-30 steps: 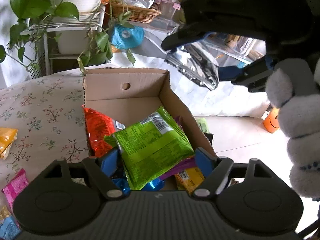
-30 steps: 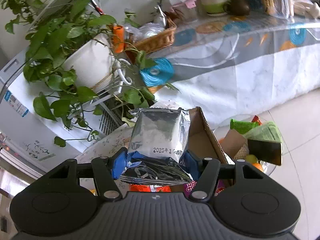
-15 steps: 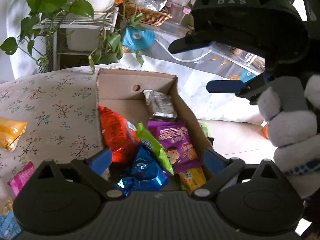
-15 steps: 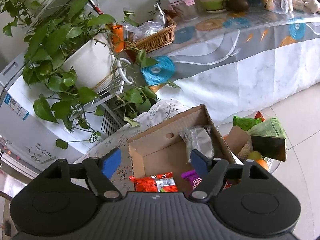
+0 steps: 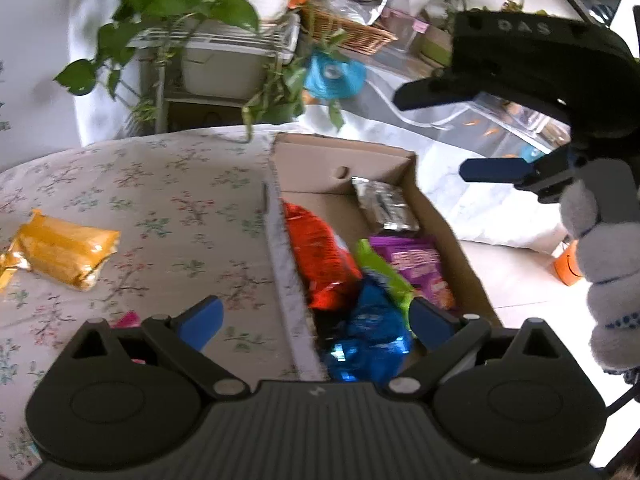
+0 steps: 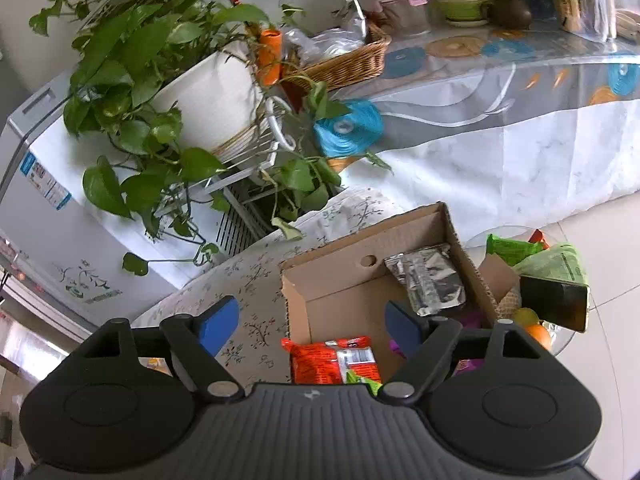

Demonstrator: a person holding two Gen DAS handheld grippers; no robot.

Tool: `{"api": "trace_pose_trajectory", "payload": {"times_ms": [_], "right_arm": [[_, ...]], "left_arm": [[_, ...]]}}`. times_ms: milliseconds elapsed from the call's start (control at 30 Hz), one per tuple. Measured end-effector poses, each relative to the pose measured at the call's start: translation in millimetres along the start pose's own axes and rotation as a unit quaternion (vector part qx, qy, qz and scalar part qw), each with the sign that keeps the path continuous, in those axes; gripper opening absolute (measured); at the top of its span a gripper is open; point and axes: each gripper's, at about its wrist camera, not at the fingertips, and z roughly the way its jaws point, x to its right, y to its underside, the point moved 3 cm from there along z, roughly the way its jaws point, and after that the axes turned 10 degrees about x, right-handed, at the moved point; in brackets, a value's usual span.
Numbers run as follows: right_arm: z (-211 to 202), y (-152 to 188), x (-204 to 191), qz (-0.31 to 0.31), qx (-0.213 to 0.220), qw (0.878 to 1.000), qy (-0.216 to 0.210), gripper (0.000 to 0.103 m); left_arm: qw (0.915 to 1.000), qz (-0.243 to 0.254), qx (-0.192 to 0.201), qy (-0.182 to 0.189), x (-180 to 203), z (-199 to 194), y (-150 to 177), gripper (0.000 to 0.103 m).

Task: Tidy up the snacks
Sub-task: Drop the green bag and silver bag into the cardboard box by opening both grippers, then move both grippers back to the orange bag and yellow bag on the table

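Observation:
A cardboard box [image 5: 460, 240] sits on the flowered tablecloth [image 5: 180, 200]. It holds a red packet [image 5: 320, 252], a silver packet [image 5: 384, 204], a purple packet [image 5: 420, 264], a green one [image 5: 384, 272] and a blue one [image 5: 372, 332]. My left gripper [image 5: 316, 316] is open and empty, straddling the box's left wall. My right gripper [image 6: 310, 320] hangs above the box [image 6: 332, 280] with its jaws opening and nothing between them. The silver packet [image 6: 428, 280] lies in the far right corner and the red packet [image 6: 332, 360] near the front. A yellow packet [image 5: 60, 248] lies on the cloth to the left.
A pink packet [image 5: 128, 318] peeks out by my left finger. Potted plants [image 6: 160, 92] on a white rack and a wicker basket [image 6: 344, 64] stand behind the table. A glass side table [image 6: 532, 280] with fruit and green bags is right of the box. A gloved hand [image 5: 600, 260] holds the right gripper.
The right gripper let go of the silver packet, which now lies in the box. The left gripper dropped the green packet into the box and moved left over the box wall.

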Motion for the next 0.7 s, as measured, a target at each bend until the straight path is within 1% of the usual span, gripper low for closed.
{"api": "trace_pose_trajectory", "payload": {"times_ms": [267,400,700], "right_arm": [[9.6,9.1,-21.3,-0.029,-0.015,0.999,-0.012,0.087],[14.8,15.0,-32.3,-0.044,-0.024,0.999,-0.016,0.087],[27.1,29.6,-60.7,-0.081,-0.040,0.995,-0.035,0.088]], "left_arm": [[0.9997,-0.002,0.000,-0.026,-36.9,-11.7,0.4,0.099],[0.9989,-0.021,-0.001,-0.043,-64.4,-18.4,-1.7,0.099],[0.9928,-0.054,0.010,-0.106,-141.2,-31.4,-9.7,0.099]]}}
